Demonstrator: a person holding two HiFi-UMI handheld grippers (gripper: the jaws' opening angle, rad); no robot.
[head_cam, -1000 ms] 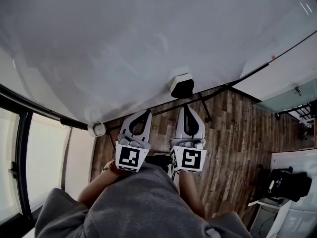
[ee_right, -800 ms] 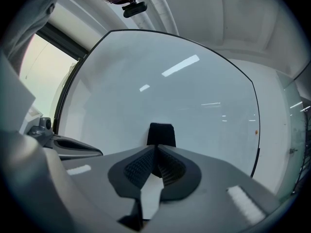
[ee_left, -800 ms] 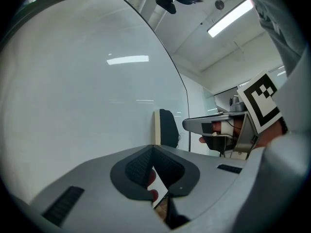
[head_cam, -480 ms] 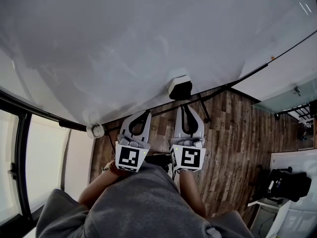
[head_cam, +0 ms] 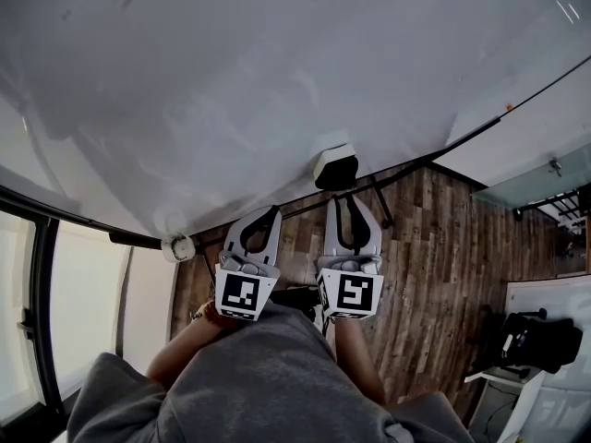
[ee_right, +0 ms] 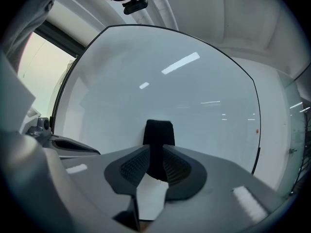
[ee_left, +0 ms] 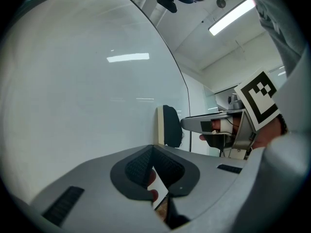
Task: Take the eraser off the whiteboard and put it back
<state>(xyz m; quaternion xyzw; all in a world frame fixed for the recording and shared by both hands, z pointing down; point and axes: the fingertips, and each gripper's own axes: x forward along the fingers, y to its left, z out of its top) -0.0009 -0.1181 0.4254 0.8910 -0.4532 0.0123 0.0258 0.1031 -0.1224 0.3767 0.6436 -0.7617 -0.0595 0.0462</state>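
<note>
The eraser point(head_cam: 337, 167) sits on the whiteboard point(head_cam: 277, 81) near its lower edge, black side facing out. The right tool point(head_cam: 352, 203) points level at it. Its jaws have just been opening and now stand spread, and in the right gripper view the eraser point(ee_right: 158, 135) shows in the gap at their tips, with neither pad pressing on it. The left tool point(head_cam: 273, 212) is just beside the right one, tips pressed together on nothing. Below both is the wooden floor point(head_cam: 434, 247).
</note>
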